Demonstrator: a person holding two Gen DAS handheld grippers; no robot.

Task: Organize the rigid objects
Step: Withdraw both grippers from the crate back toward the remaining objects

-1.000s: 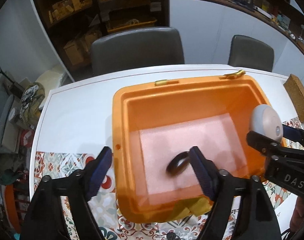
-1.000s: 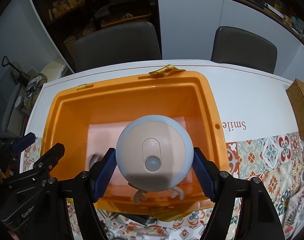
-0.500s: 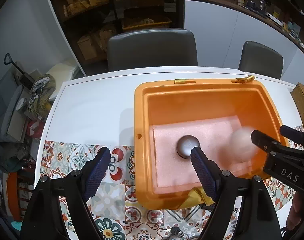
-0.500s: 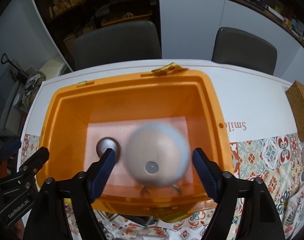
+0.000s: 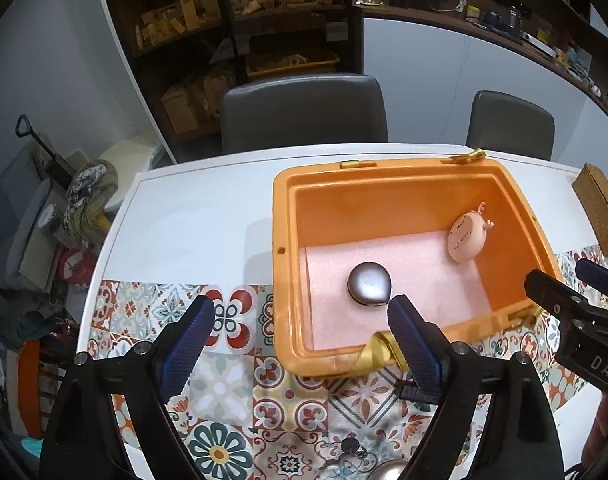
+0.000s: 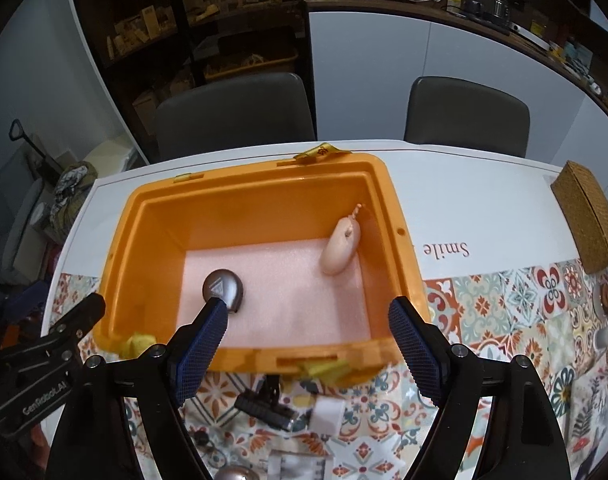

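An orange bin (image 5: pixel 282 208) (image 6: pixel 118 240) with a pink foam sheet (image 5: pixel 424 280) on its floor stands on the white table. On the foam lies a grey metallic round object (image 5: pixel 369 282) (image 6: pixel 223 290). A pink round gadget with little antlers (image 5: pixel 466 238) (image 6: pixel 340 250) leans on edge against the bin's right wall. My left gripper (image 5: pixel 300 340) hovers over the bin's near left corner, jaws opening, nothing held. Over the near rim, my right gripper (image 6: pixel 308 346) stands open and empty; it shows at the right of the left wrist view (image 5: pixel 564 304).
A wicker box (image 6: pixel 588 216) (image 5: pixel 600 208) sits at the table's right edge. On the patterned tile mat (image 5: pixel 224 392) in front of the bin lie a black clip (image 6: pixel 264 404), a small white block (image 6: pixel 326 416) and a silver round thing (image 6: pixel 232 474). Two chairs stand behind the table.
The right gripper let go of the pink gadget, which fell into the bin and came to rest against the right wall. Both grippers drew back and upward; the grey object settled flat on the foam.
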